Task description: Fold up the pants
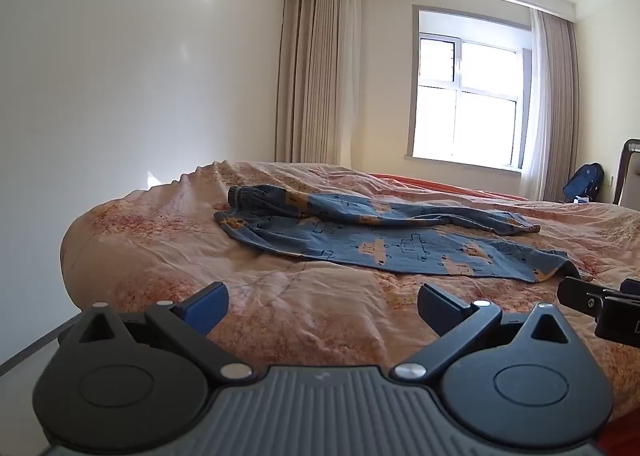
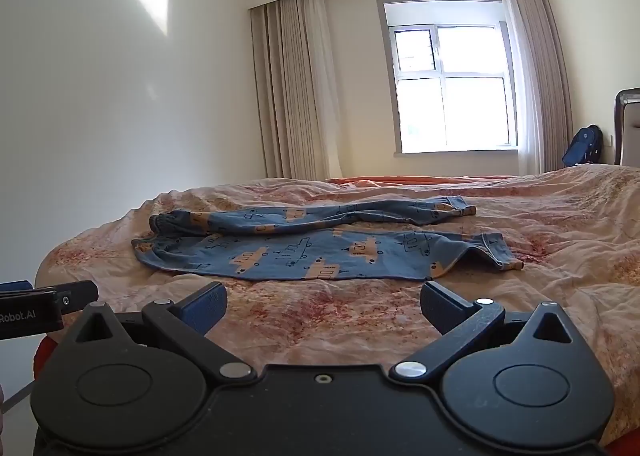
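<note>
Both my tools spread wide, empty: left tool [image 1: 322, 306], right tool [image 2: 323, 306]. Pants [image 2: 320, 248] flat on bed [image 2: 560, 216] ahead.

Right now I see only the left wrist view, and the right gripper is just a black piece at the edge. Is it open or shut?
Observer: Open. In the right wrist view, the right gripper has its fingers wide apart, with nothing between them.
Operator: Is it touching the pants?
Observer: No. The pants lie ahead of it, and only bare quilt shows between the fingers.
Operator: Which part of the pants is straight ahead of it?
Observer: The middle of the near, flat layer.
</note>
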Action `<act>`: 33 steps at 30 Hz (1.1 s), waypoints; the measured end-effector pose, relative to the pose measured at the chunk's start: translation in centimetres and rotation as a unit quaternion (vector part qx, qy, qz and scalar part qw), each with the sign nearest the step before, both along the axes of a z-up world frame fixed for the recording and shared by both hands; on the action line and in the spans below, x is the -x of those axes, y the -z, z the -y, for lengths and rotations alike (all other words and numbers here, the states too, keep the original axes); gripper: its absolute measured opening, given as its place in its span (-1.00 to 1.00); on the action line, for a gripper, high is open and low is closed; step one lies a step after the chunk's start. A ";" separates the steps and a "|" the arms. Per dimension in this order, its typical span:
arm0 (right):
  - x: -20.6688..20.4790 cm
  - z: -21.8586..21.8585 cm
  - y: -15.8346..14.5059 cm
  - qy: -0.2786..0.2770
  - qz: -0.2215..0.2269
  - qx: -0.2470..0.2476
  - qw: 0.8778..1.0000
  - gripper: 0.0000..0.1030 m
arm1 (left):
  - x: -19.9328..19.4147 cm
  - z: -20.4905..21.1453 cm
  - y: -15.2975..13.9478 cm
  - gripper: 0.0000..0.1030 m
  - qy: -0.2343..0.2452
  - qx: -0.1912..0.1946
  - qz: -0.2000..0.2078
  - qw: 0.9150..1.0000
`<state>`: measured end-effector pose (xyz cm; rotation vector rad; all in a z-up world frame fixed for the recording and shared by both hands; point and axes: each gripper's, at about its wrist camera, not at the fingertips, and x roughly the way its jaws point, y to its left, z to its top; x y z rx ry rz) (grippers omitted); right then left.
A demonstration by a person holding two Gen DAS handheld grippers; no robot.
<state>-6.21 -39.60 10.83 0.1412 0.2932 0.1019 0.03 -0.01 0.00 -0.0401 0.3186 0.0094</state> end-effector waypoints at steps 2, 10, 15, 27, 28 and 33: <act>-0.1 -0.1 0.0 -0.001 0.000 0.000 1.000 0.99 | 0.0 0.0 0.0 0.99 0.000 -0.001 0.001 1.000; 0.9 0.6 0.4 0.000 0.000 -0.001 1.000 0.99 | 0.1 -0.1 0.0 0.99 0.001 0.001 0.001 1.000; 0.6 0.4 0.2 0.002 -0.004 -0.003 1.000 0.99 | -0.1 0.4 0.3 0.99 -0.001 -0.001 0.000 1.000; 0.4 0.2 0.2 0.003 -0.011 -0.002 1.000 0.99 | 0.2 0.2 -0.1 0.99 0.002 -0.005 -0.001 1.000; 0.5 0.2 0.2 0.004 -0.010 -0.002 1.000 0.99 | 0.1 0.2 -0.1 0.99 0.002 -0.005 -0.001 1.000; 0.5 0.2 0.2 0.003 -0.011 -0.003 1.000 0.99 | 0.0 0.2 0.0 0.99 0.004 -0.005 0.000 1.000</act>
